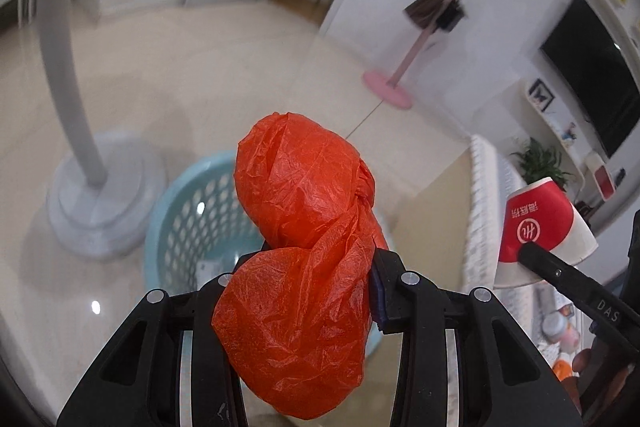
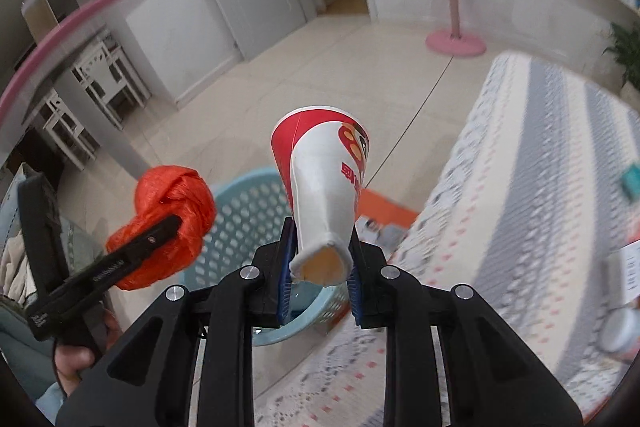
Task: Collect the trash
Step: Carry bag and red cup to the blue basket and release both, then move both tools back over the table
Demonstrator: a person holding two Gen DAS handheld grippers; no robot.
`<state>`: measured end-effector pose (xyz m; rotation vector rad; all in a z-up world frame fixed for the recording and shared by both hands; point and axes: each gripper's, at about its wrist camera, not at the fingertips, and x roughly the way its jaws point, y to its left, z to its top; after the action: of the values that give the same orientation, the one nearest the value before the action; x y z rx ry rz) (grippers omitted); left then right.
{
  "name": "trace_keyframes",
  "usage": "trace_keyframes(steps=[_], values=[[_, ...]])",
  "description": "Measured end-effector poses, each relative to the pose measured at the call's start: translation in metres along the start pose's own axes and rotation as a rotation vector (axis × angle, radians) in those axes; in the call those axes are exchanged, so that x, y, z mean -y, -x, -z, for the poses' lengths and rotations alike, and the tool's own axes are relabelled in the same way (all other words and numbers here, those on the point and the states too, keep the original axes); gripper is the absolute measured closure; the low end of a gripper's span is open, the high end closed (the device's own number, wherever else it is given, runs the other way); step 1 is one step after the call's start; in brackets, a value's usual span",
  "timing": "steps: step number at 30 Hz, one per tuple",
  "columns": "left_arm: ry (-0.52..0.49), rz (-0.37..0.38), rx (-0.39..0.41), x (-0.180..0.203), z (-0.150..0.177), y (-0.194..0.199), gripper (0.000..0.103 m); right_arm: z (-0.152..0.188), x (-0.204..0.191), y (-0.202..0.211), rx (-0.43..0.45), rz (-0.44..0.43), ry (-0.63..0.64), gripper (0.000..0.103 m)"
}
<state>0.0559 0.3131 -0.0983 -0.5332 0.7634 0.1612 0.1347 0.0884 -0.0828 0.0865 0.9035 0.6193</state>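
— What have I got in the left hand-held gripper [image 1: 304,291]?

— A crumpled, knotted orange-red plastic bag [image 1: 304,227]. My two black fingers pinch it from both sides, and its bulk bulges up and out past the tips. From the right wrist view I see the same bag clamped in that gripper at the left of the frame, with a hand [image 2: 76,359] around its handle below.

— And the right hand-held gripper [image 2: 320,267]?

— It pinches a red-and-white paper cup [image 2: 324,187] at its squashed open rim. The blue pads press the rim into a flattened oval, and the cup's base points away from me. The left wrist view shows that cup at the right edge, with a black finger across it.

— Where is the bin?

— A pale blue plastic basket with a lattice wall [image 2: 248,211] stands on the beige tiled floor [image 2: 360,75], just beyond both grippers. I see it behind the bag in the left view and below the cup in the right one. Some paper lies inside it.

— And the counter?

— The counter with a patterned grey-and-cream cloth [image 2: 540,187] fills the right side; the basket sits just off its near left edge.
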Motion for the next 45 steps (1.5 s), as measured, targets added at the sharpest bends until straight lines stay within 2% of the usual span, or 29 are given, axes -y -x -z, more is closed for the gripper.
trace_keyframes(steps=[5, 11, 12, 15, 16, 18, 20, 25, 29, 34, 36, 40, 45], values=[[0.042, -0.01, -0.078, -0.032, 0.015, -0.023, 0.066, 0.008, -0.003, -0.041, -0.091, -0.02, -0.025, 0.081], [0.058, -0.013, -0.108, -0.037, 0.02, -0.037, 0.064, 0.016, -0.03, -0.076, -0.176, -0.03, 0.038, 0.079], [0.059, -0.015, -0.11, -0.037, 0.02, -0.037, 0.062, 0.016, -0.032, -0.079, -0.182, -0.028, 0.042, 0.079], [0.056, -0.025, -0.104, -0.033, 0.019, -0.035, 0.041, 0.016, -0.036, -0.088, -0.198, -0.015, 0.036, 0.075], [0.057, -0.024, -0.099, -0.032, 0.019, -0.033, 0.037, 0.016, -0.031, -0.085, -0.198, -0.016, 0.032, 0.074], [0.057, -0.008, -0.091, -0.032, 0.018, -0.028, 0.035, 0.016, -0.027, -0.083, -0.191, -0.009, 0.028, 0.064], [0.056, -0.002, -0.086, -0.028, 0.016, -0.023, 0.034, 0.015, -0.026, -0.076, -0.177, -0.014, 0.024, 0.062], [0.029, 0.053, -0.035, -0.006, 0.01, 0.001, 0.034, 0.011, -0.021, -0.037, -0.113, -0.037, 0.018, 0.062], [-0.033, 0.128, 0.029, 0.032, 0.003, 0.032, 0.034, 0.006, -0.018, 0.022, -0.004, -0.013, 0.04, 0.062], [-0.157, 0.252, 0.069, 0.108, 0.004, 0.068, 0.034, 0.016, 0.014, 0.121, 0.166, 0.07, 0.039, 0.062], [-0.211, 0.319, 0.051, 0.144, 0.011, 0.075, 0.034, 0.024, 0.032, 0.153, 0.214, 0.108, 0.022, 0.062], [-0.372, 0.429, -0.052, 0.226, 0.045, 0.068, 0.034, 0.045, 0.086, 0.215, 0.29, 0.223, -0.028, 0.062], [-0.522, 0.46, -0.192, 0.296, 0.098, 0.032, 0.035, 0.077, 0.151, 0.258, 0.321, 0.336, -0.116, 0.062]])
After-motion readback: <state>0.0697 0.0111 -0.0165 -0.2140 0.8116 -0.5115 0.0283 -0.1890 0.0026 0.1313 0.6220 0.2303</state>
